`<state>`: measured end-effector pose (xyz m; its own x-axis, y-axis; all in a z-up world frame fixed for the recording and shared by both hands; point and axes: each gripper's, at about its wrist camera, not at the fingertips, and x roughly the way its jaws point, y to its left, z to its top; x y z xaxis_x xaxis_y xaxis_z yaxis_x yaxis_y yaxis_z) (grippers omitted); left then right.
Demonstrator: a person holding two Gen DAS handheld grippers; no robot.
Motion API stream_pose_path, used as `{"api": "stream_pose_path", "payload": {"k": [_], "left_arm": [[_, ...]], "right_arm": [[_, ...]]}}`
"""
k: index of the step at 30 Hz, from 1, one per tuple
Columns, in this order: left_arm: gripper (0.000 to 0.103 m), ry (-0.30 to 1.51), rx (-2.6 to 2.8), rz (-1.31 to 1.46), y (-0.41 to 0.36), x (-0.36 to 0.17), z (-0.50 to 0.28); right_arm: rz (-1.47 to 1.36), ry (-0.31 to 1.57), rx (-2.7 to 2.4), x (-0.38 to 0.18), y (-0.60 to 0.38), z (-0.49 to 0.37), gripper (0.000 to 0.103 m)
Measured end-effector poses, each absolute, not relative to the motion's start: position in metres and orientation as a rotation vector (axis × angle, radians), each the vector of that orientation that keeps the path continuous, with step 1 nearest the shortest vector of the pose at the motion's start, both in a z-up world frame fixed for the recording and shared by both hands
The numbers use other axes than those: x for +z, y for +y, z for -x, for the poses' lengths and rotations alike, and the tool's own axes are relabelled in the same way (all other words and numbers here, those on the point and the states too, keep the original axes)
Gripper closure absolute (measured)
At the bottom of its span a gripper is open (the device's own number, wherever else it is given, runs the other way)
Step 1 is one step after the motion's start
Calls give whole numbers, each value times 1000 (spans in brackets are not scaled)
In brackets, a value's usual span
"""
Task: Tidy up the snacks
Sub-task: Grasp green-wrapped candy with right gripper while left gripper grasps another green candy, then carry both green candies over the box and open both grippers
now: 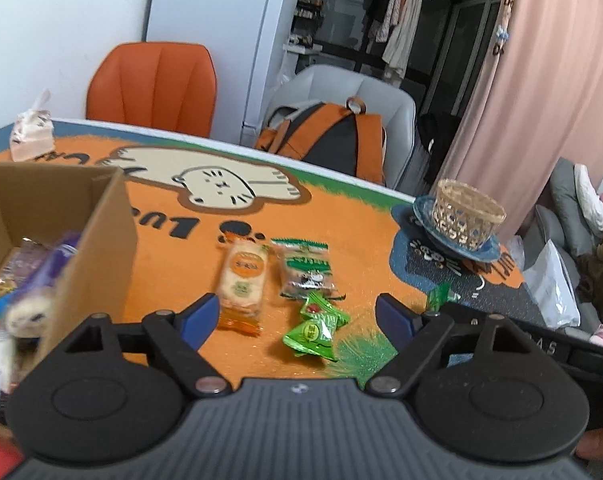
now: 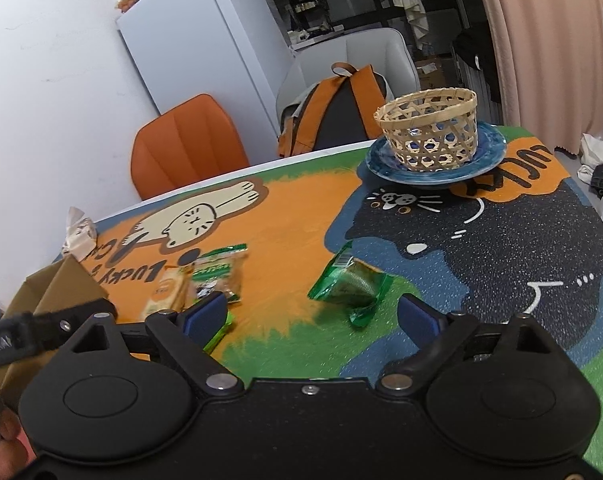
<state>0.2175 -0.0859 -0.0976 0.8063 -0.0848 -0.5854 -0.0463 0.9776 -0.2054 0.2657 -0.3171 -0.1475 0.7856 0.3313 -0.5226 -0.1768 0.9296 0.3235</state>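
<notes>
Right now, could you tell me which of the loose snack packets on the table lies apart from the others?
The dark green packet, alone between the right claw's open jaws. The orange packet, the green-and-white packet and the small bright green ones cluster together.

We see an orange chair behind the table, against the white wall. Beside it a grey chair holds an orange-and-black backpack. A white fridge stands between the chairs, something orange on top, too blurred to tell. The cartoon cat tablecloth covers the table. A tissue pack sits at the far left edge. Pink curtain hangs right, clothes hang in the dark room behind.
</notes>
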Motion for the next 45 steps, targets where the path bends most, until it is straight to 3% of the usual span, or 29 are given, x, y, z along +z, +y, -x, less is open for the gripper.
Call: {"api": "stream_pose_path", "payload": {"k": [19, 23, 25, 26, 29, 34, 45], "left_arm": [[45, 757, -28, 235, -102, -151, -265], [50, 743, -11, 227, -107, -153, -264], [67, 745, -8, 231, -106, -153, -264], [68, 748, -13, 236, -106, -153, -263], [69, 753, -22, 243, -104, -151, -258], [75, 739, -25, 259, -98, -142, -245], [76, 659, -33, 271, -85, -107, -213]], "right_arm": [[-241, 638, 224, -170, -308, -299, 23], [-244, 652, 215, -174, -309, -302, 39], [-244, 646, 208, -175, -310, -303, 50], [-243, 648, 206, -176, -310, -303, 58], [-257, 646, 207, -177, -312, -300, 63], [-271, 647, 217, -171, -312, -289, 66], [-251, 579, 285, -138, -291, -256, 66]]}}
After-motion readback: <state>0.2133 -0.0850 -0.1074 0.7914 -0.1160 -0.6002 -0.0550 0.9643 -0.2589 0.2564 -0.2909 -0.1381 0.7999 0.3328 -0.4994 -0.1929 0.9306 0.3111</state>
